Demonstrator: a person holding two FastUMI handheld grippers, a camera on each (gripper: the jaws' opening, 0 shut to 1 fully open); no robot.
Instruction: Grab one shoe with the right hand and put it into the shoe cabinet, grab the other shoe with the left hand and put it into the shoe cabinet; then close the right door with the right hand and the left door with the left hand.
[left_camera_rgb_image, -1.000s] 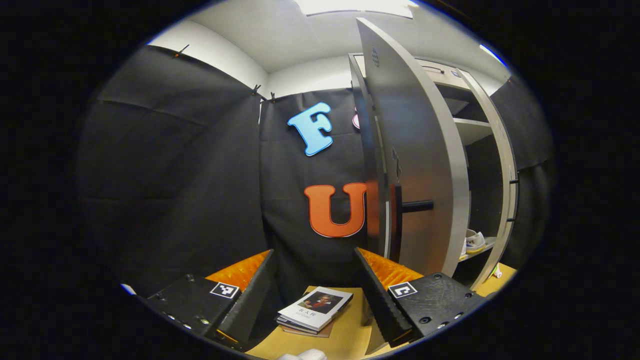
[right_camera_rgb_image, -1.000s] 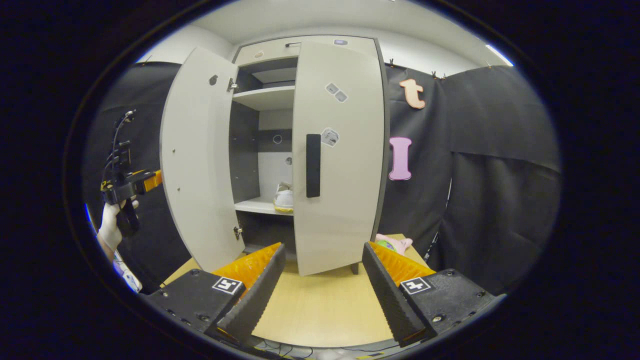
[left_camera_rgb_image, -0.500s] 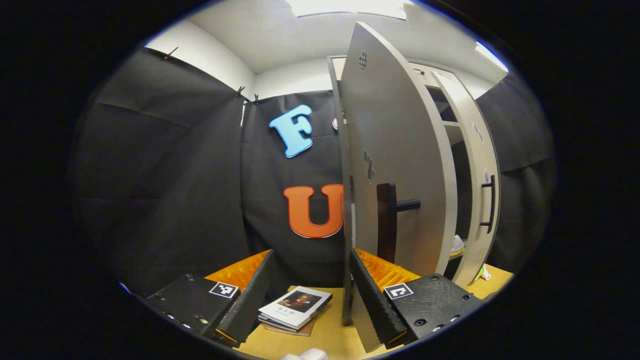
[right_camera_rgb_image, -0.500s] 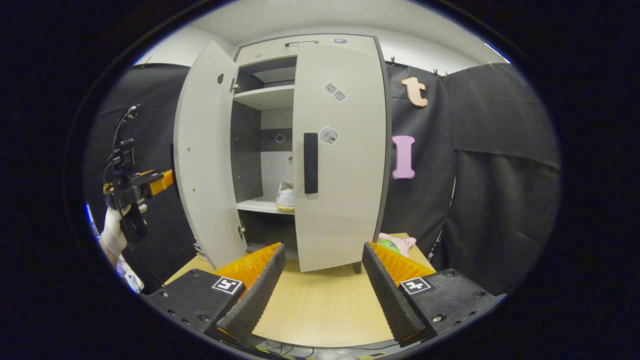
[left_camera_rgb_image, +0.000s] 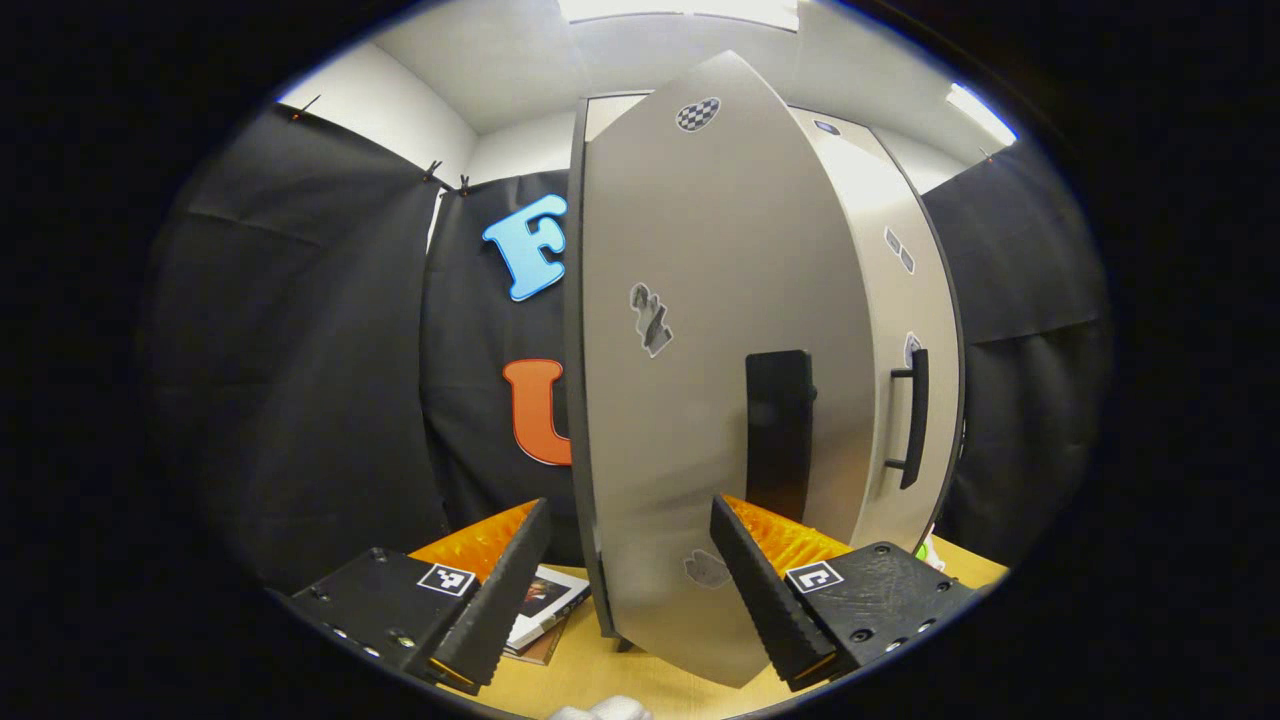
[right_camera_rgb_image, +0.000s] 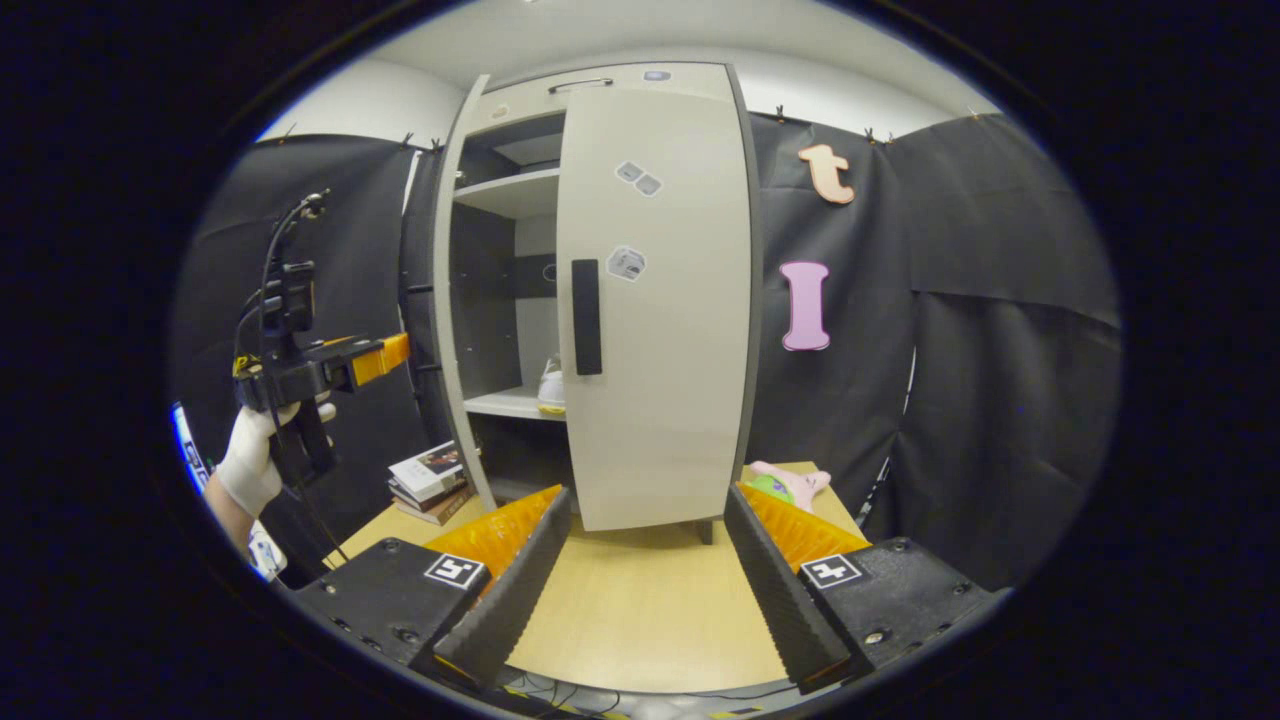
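Note:
The grey shoe cabinet (right_camera_rgb_image: 600, 92) stands on the wooden table (right_camera_rgb_image: 640, 610). Its right door (right_camera_rgb_image: 660, 350) looks shut. Its left door (right_camera_rgb_image: 446, 300) stands half open, seen nearly edge-on. A white shoe (right_camera_rgb_image: 552, 385) rests on the shelf inside. In the left gripper view the left door's outer face (left_camera_rgb_image: 690, 350) with its black handle (left_camera_rgb_image: 779, 430) is close in front. My left gripper (left_camera_rgb_image: 630, 590) is open and empty, its fingers either side of the door's lower edge. A gloved hand (right_camera_rgb_image: 250, 470) holds that left gripper (right_camera_rgb_image: 398, 348) beside the door. My right gripper (right_camera_rgb_image: 645, 580) hangs open and empty, back from the cabinet.
A stack of books (right_camera_rgb_image: 430, 475) lies on the table left of the cabinet. A pink and green soft toy (right_camera_rgb_image: 790, 485) lies at the cabinet's right foot. The right door's handle (left_camera_rgb_image: 910, 415) sticks out. Black cloth walls surround the table.
The left door has swung further toward the cabinet, with my left gripper following it round to face its outer side. The right gripper has barely moved.

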